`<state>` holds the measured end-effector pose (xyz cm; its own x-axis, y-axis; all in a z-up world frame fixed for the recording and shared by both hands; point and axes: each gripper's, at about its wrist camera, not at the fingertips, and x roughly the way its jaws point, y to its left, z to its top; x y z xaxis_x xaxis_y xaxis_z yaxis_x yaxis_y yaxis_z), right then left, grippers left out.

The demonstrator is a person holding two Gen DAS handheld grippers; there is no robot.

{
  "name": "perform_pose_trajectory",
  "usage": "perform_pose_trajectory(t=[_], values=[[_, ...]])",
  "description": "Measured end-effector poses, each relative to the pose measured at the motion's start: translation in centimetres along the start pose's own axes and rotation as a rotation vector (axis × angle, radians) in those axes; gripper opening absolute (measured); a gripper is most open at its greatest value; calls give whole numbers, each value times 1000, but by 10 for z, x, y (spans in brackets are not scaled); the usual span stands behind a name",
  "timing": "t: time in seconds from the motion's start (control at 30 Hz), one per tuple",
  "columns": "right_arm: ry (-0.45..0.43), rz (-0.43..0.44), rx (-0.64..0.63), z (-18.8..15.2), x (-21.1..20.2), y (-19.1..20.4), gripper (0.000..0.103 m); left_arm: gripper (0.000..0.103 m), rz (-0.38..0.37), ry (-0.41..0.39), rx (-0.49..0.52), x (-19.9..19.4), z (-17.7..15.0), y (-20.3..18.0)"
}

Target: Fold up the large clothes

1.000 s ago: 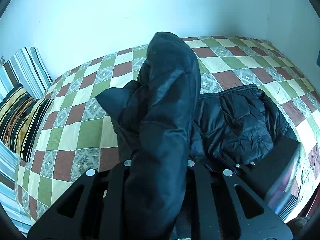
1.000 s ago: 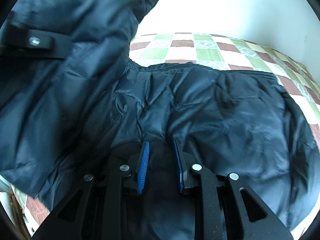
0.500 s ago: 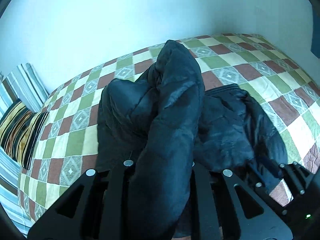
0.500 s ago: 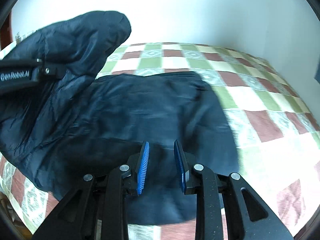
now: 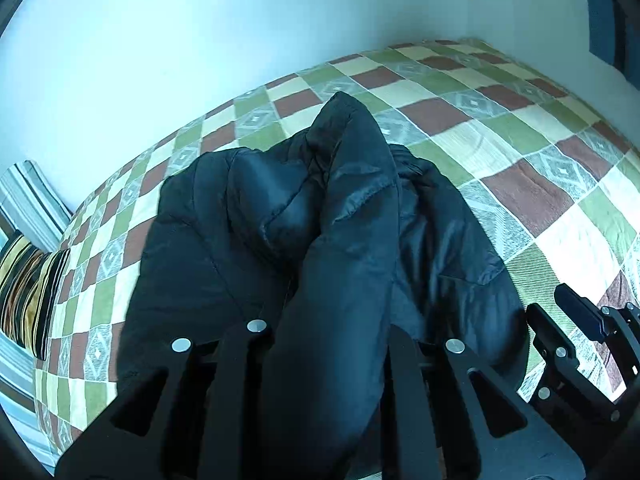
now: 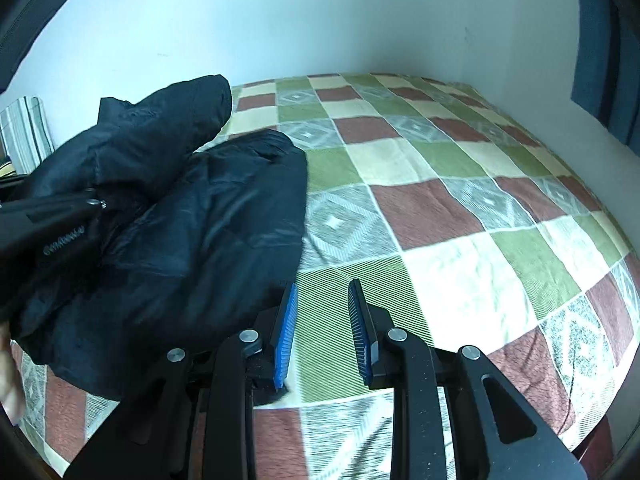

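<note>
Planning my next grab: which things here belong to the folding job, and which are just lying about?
Job:
- dark jacket, a fold pinched in the left tongs
- right tongs, open, nothing between them
- checked bedspread under the jacket

Lying about:
- striped pillows
- blue panel on the wall

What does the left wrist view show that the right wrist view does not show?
Only the left wrist view shows the yellow and black striped pillow and how the left gripper has its jaws shut on the dark jacket's sleeve. Only the right wrist view shows the blue pads of the right gripper, open, with nothing between them. Both show the jacket, the checkered bedspread and the pale wall.
</note>
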<state>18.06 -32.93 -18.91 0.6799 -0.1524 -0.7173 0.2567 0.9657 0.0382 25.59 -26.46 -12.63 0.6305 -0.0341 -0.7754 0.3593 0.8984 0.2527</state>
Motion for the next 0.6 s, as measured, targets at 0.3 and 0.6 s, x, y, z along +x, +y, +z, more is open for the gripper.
perform_pose_trajectory(t=[0.3, 0.6], values=[[48, -40, 25, -13, 9, -30, 27, 16, 10, -5, 2, 21, 0, -39], [75, -59, 64, -18, 17, -56, 27, 16, 24, -20, 35, 31, -8, -61]])
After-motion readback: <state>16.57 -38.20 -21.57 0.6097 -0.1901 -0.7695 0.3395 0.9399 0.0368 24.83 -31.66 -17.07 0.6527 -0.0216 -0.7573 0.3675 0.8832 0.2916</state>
